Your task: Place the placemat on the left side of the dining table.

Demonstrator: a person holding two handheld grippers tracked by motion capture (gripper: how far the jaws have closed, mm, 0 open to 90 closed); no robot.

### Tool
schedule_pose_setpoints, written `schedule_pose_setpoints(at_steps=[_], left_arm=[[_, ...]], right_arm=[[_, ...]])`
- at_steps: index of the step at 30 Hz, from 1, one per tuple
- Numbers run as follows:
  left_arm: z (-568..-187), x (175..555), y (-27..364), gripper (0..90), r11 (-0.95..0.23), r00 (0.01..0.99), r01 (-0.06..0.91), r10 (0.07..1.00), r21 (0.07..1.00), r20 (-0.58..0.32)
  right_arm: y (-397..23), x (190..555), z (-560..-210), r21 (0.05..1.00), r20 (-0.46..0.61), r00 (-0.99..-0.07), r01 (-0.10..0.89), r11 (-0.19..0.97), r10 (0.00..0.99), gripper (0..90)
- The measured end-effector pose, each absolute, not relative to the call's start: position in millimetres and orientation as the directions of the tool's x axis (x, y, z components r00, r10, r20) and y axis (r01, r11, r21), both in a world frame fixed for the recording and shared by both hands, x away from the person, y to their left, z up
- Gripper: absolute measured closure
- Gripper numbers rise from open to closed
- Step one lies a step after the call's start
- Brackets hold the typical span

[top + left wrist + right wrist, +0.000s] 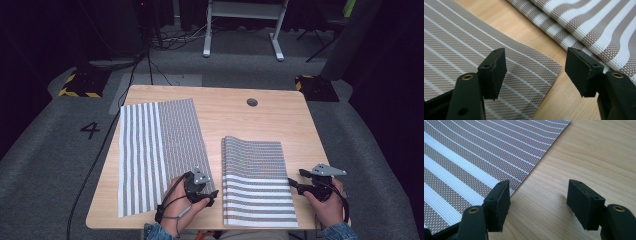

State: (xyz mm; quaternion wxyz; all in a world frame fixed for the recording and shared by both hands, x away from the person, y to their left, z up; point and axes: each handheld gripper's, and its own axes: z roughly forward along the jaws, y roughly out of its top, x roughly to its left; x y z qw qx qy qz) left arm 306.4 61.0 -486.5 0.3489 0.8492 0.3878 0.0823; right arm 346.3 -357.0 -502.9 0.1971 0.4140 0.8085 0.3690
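Observation:
Two striped woven placemat items lie on the wooden table (235,117). A single flat mat (155,150) is spread on the left, and a stack of mats (257,185) sits on the right. My left gripper (210,194) hovers open over the flat mat's near right corner (544,67), with nothing between its jaws; the stack (599,27) shows just beyond it. My right gripper (294,184) is open beside the stack's right edge (474,160), its jaws over bare wood (564,165) and holding nothing.
A round cable hole (252,102) sits near the table's far edge. Bare wood runs between the two mats and along the far side. On the grey floor beyond are cables (150,55), a white desk frame (245,25) and yellow-black marked blocks (82,82).

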Motion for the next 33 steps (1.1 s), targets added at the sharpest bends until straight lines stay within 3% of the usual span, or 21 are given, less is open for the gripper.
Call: schedule_pose_setpoints(at_steps=[6, 8, 13, 23, 31, 33], left_arm=[[-493, 305, 54, 34.1, -0.5, 0.696, 0.576, 0.715, 0.647, -0.068], [-493, 305, 55, 39.1, -0.521, 0.702, 0.555, 0.711, 0.648, -0.029], [-495, 306, 64, 51.6, -0.505, 0.707, 0.539, 0.706, 0.674, -0.036], [-498, 305, 67, 58.9, -0.48, 0.696, 0.531, 0.717, 0.699, -0.037], [-493, 310, 76, 82.2, -0.496, 0.698, 0.52, 0.716, 0.695, -0.011], [-488, 308, 78, 84.5, -0.501, 0.7, 0.525, 0.714, 0.688, -0.014]], right_arm=[[-357, 346, -503, 0.761, -0.012, -0.579, 0.523, 0.383, 0.815, 35.1], [-357, 346, -503, 0.761, -0.012, -0.58, 0.523, 0.383, 0.815, 35.1], [-357, 346, -503, 0.762, -0.011, -0.579, 0.524, 0.382, 0.815, 35.1], [-357, 346, -503, 0.762, -0.012, -0.579, 0.523, 0.383, 0.815, 35.1], [-357, 346, -503, 0.762, -0.011, -0.58, 0.523, 0.383, 0.815, 35.1], [-357, 346, -503, 0.763, -0.011, -0.579, 0.522, 0.382, 0.815, 35.1]])
